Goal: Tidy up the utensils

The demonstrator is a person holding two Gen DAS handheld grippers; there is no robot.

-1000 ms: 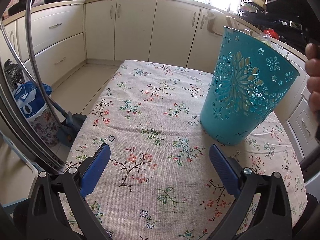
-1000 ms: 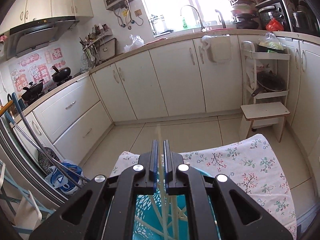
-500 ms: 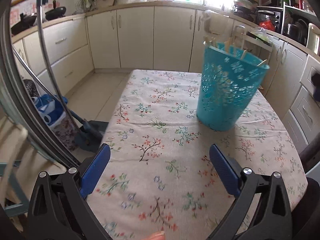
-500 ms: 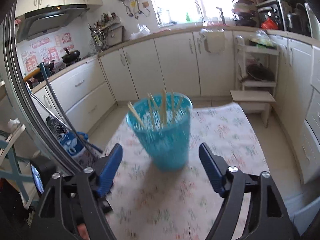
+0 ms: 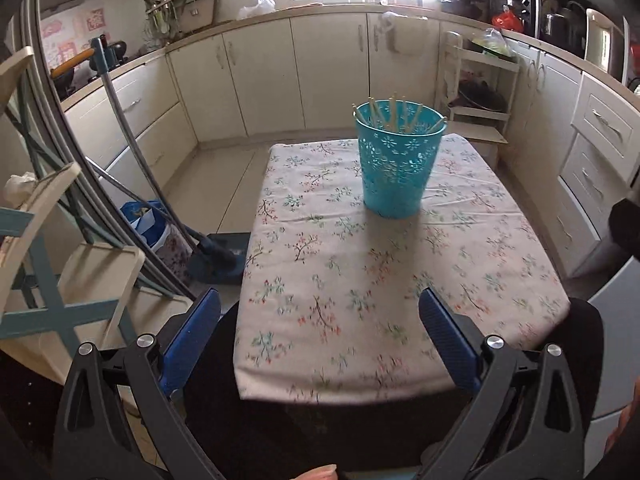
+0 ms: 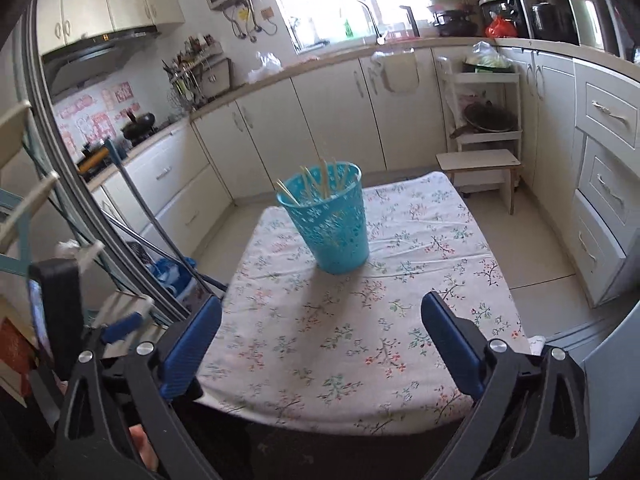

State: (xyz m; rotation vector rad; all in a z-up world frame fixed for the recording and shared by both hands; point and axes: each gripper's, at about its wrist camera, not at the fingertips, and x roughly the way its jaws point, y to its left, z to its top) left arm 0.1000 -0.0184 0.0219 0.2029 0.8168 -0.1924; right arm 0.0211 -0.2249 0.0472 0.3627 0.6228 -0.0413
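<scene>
A teal perforated basket (image 5: 396,168) stands upright on the far half of the floral-cloth table (image 5: 460,264). Several pale wooden chopsticks (image 5: 394,114) lean inside it, tips above the rim. My left gripper (image 5: 318,300) is open and empty over the table's near edge, well short of the basket. In the right wrist view the basket (image 6: 332,224) with its chopsticks (image 6: 322,178) sits beyond my right gripper (image 6: 321,302). That gripper's jaws are opening wide with nothing between them, above the near part of the table (image 6: 420,320).
A mop handle (image 5: 136,152) and a dark blue dustpan (image 5: 222,256) lean left of the table beside a blue bag (image 5: 146,220). A folding rack (image 5: 48,280) stands at near left. A wooden stool (image 6: 478,168) and white cabinets lie beyond the table.
Both grippers drew back from the basket toward the table's near edge. The right gripper went from shut on a chopstick above the basket to wide apart; the chopstick now stands in the basket.
</scene>
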